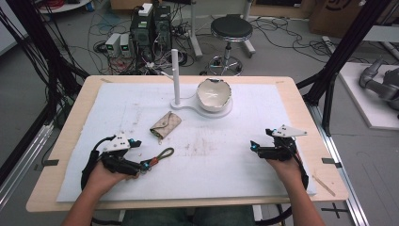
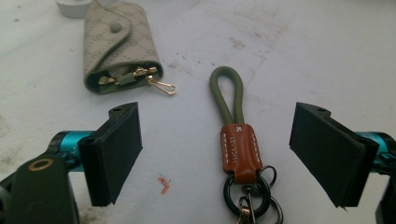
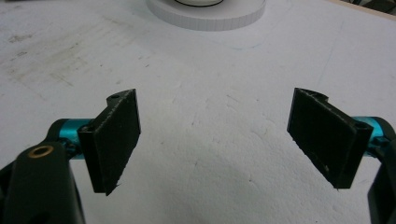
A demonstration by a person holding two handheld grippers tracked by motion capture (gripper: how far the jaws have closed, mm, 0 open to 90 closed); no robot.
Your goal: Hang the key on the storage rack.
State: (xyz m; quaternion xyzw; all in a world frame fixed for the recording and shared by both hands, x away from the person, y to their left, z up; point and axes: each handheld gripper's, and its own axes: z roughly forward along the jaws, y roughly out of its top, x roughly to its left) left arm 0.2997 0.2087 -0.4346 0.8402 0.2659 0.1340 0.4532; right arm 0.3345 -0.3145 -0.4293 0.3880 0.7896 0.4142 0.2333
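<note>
The left gripper [image 2: 217, 154] stands wide open over the keychain [image 2: 237, 149], which lies flat on the white mat [image 1: 244, 155] between the jaws, its green loop pointing toward the key pouch [image 1: 165, 125]. The right gripper [image 3: 215, 149] is also wide open, holding nothing, well apart over bare mat. Risk, in my judgement: closing on the leather tab alone may let the metal rings [image 2: 250, 191] swing or slip free. A low approach could drag the jaws on the mat.

table [image 1: 70, 122] | white mat [image 1: 244, 165] | key pouch [image 1: 165, 125] | keychain strap [image 1: 159, 157] | stand base [image 1: 207, 111]
</note>
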